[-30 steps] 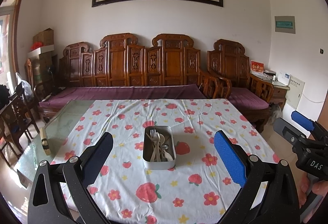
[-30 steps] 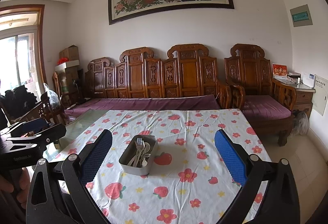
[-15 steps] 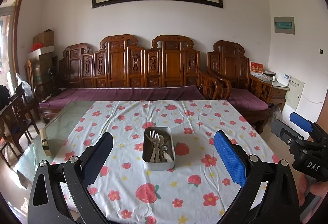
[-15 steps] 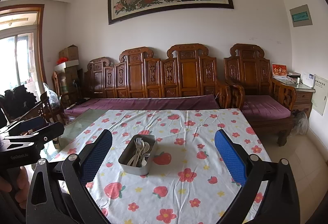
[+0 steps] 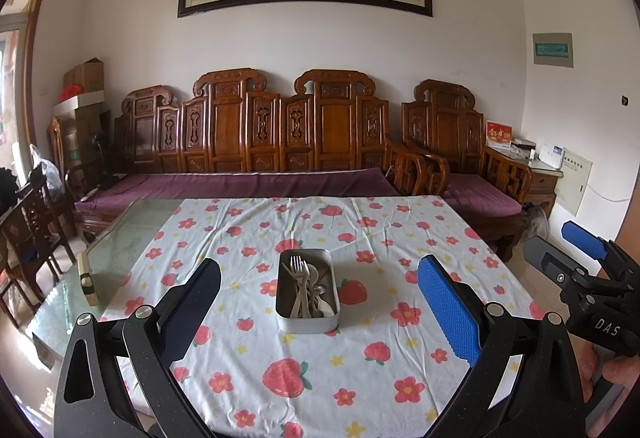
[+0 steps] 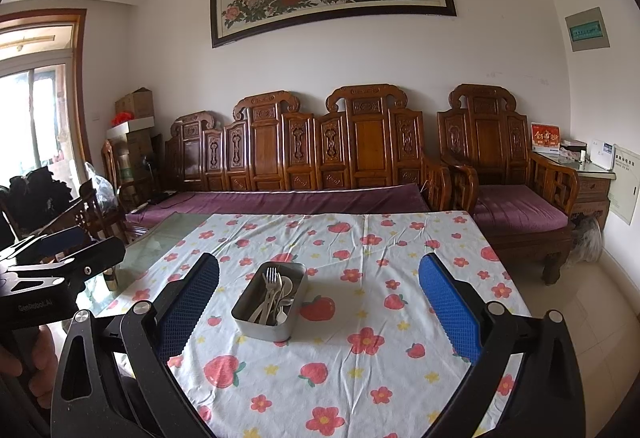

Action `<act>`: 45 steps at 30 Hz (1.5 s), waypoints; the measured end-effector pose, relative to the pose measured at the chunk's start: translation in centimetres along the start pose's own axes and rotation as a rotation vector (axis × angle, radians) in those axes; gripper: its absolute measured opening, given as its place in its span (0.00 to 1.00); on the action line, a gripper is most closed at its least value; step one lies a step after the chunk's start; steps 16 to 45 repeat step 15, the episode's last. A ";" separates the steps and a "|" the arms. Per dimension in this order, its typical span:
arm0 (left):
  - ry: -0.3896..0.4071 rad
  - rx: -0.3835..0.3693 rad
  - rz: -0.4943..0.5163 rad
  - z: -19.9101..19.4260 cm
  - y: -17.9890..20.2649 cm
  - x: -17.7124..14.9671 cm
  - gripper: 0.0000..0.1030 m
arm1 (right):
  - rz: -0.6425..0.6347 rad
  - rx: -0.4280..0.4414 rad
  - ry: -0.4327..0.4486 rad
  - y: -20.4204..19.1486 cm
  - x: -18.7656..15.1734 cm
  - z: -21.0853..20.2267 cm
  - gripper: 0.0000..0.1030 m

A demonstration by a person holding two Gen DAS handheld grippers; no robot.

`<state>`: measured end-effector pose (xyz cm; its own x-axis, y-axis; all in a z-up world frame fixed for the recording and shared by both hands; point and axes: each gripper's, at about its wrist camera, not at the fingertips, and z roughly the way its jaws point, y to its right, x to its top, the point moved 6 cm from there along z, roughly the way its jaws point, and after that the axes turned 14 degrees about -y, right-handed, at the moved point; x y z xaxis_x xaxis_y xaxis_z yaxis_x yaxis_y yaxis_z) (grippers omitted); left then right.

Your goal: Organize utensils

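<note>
A grey metal tin (image 5: pixel 308 322) stands mid-table on the flowered cloth (image 5: pixel 360 358); it also shows in the right wrist view (image 6: pixel 260 328). It holds a fork (image 5: pixel 298 268) and spoons (image 5: pixel 316 292), pale and metal, piled together; the fork (image 6: pixel 271 278) is on top. My left gripper (image 5: pixel 318 312) is open and empty, held above the near table edge with the tin between its fingers in view. My right gripper (image 6: pixel 318 312) is open and empty, to the right of the tin. Each gripper shows at the edge of the other's view.
A bare glass strip (image 5: pixel 120 238) of the table lies left of the cloth, with a small pale block (image 5: pixel 87 278) on it. A carved wooden bench with purple cushions (image 5: pixel 240 185) stands behind the table. Wooden chairs (image 5: pixel 28 230) stand at the left.
Both grippers have drifted slightly; the tin sits a little higher in the left wrist view. Nothing was taken hold of or let go.
</note>
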<state>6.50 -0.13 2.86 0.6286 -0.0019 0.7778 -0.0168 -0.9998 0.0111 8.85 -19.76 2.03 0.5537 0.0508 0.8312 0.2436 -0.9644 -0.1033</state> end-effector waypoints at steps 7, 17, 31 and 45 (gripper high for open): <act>0.001 0.002 0.000 0.0 0.1 0.1 0.92 | 0.002 -0.001 0.000 0.0 -0.1 0.0 0.98; 0.000 0.000 0.001 -0.2 0.4 0.5 0.92 | 0.000 0.002 -0.001 0.1 0.0 0.0 0.98; 0.000 0.000 0.001 -0.2 0.4 0.5 0.92 | 0.000 0.002 -0.001 0.1 0.0 0.0 0.98; 0.000 0.000 0.001 -0.2 0.4 0.5 0.92 | 0.000 0.002 -0.001 0.1 0.0 0.0 0.98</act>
